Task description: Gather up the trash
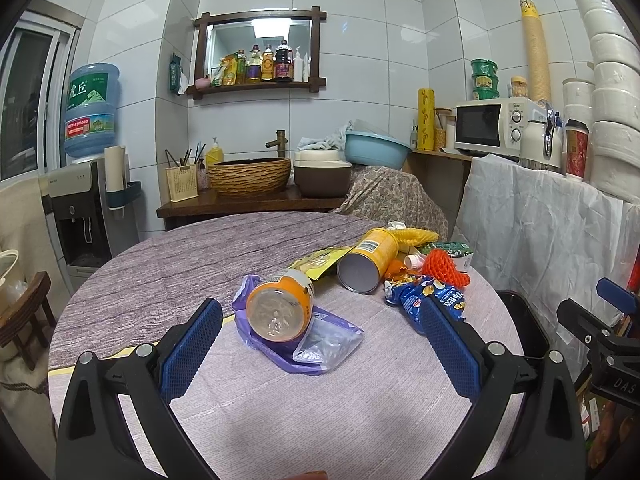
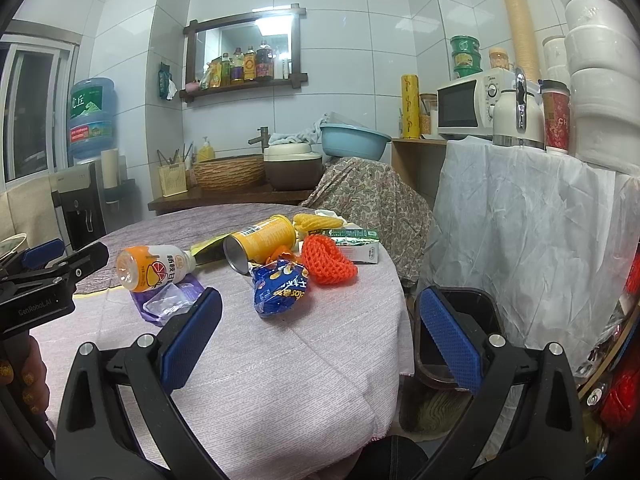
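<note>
Straight ahead of the left gripper (image 1: pixel 320 344), jaws spread wide with nothing between them, an orange drink bottle (image 1: pixel 280 310) is lying on its side on the table (image 1: pixel 168 264), base pointed at the camera, resting on a purple plastic wrapper (image 1: pixel 320 344). Beyond the right-hand jaw a blue snack bag (image 1: pixel 424 300) is found, then a yellow tube can (image 1: pixel 368 264), also tipped over, and an orange foam net (image 1: pixel 444 270) behind it.

The right gripper (image 2: pixel 320 340) is spread open too and nothing is held; the blue snack bag (image 2: pixel 280 284) sits just past its gap, and a dark bin (image 2: pixel 472 320) is seen behind its right-hand jaw, off the table edge.

So nothing looks collected yet, pretty much the whole pile is left.

What could go wrong, as a guess: the bottle is round and on slippery plastic, so it could get nudged and rolled away if the jaws are closed off-centre. The wrapper might be pinched along with it and dragged. The can could be knocked rolling toward the edge if the snack bag is pulled carelessly. Anything released short of the bin would be dropped on the floor.
</note>
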